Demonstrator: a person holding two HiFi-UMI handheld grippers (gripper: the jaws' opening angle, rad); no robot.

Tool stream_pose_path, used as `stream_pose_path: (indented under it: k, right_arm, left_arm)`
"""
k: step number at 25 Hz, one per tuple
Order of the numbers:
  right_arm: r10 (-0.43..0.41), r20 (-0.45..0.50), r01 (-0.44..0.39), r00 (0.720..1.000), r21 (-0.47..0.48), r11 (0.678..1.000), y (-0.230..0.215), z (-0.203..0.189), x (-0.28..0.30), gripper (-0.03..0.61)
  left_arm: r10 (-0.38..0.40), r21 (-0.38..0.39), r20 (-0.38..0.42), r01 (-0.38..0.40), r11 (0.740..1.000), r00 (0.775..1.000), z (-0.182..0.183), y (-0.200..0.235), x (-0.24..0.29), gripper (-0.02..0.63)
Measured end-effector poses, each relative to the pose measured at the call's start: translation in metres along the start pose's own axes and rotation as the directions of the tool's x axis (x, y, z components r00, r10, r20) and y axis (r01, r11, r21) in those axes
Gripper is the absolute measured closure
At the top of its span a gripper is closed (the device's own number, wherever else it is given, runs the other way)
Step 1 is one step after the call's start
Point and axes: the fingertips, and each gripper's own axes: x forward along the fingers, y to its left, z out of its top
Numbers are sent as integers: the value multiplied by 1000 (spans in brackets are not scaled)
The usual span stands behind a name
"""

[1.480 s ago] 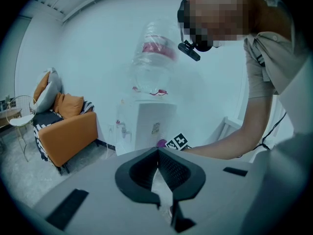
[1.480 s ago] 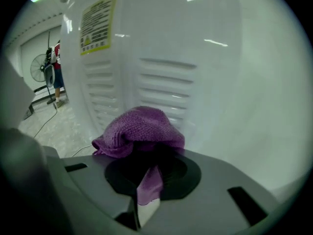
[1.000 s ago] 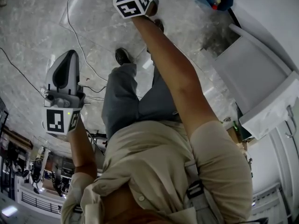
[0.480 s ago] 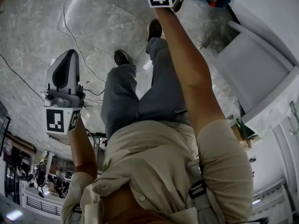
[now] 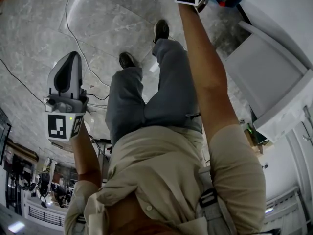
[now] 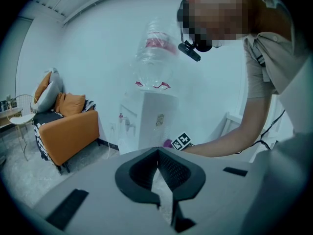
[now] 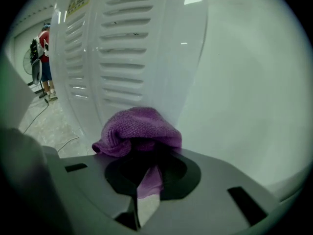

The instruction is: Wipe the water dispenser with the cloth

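marble floor (image 5: 98,28); right claw (image 7: 146,177) grips purple cloth (image 7: 137,129) by vented water dispenser (image 7: 122,48)

Between the jaws of the right gripper (image 7: 148,161): purple knitted cloth (image 7: 139,129), bunched over the tips and lying ahead against the white slatted-plastic water dispenser (image 7: 122,58). Slatted panel ahead and to the left of those jaws; plain white surface (image 7: 244,92) to their right.

Jaws of the left gripper (image 6: 157,153) met at the tips, nothing between. Straight ahead of them: same dispenser, clear plastic bottle (image 6: 155,58) seated on top. Left of those jaws: orange upholstered sofa (image 6: 73,131), well apart from the dispenser.
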Motion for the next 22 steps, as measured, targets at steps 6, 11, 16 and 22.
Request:
stream_pose_path:
  k: [6,11,16,22]
  right_arm:
    - [135,37,-133,990,-53,990,82,23,-6,520]
    - [246,-5,-245,969,-95,965,166,28,-14,520]
    - [353,0,-350,936,-129,928,226,50,-34,520]
    - [351,-10,-349,936,-138,927,212,66,-51,520]
  left_arm:
    - [10,-11,7,-10,1000,1000,1,4,-7,597]
    - [30,-21,7,-30,999,1000,0,14,-15,597]
    - [43,-28,9,-43,999,999,10,21,-23,597]
    - [43,-21,24,-43,999,999,40,23,-31,598]
